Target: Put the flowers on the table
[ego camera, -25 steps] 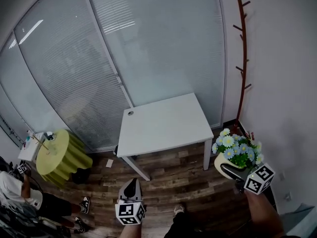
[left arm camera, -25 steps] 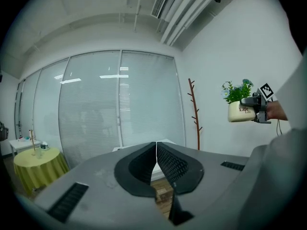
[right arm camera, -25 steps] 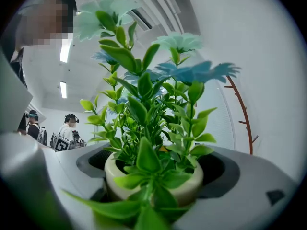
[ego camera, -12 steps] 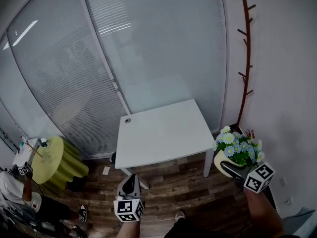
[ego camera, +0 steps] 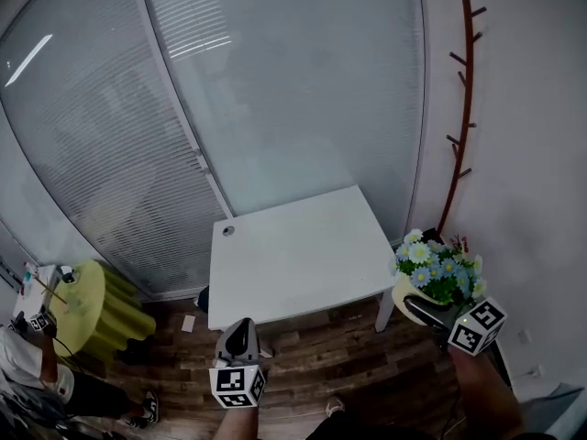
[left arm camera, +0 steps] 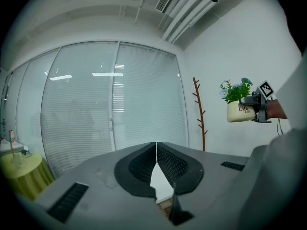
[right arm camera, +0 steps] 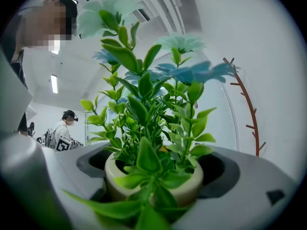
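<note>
Ahead-left of the right gripper, pinching the flower pot, stands the table, seemingly lower; left gripper pressed together, empty.

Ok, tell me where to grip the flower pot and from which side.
Grip the flower pot on its round cream wall under the rim, coming level from the side, as the right hand-held gripper does. The leaves spill over the top and likely give no firm hold.
</note>
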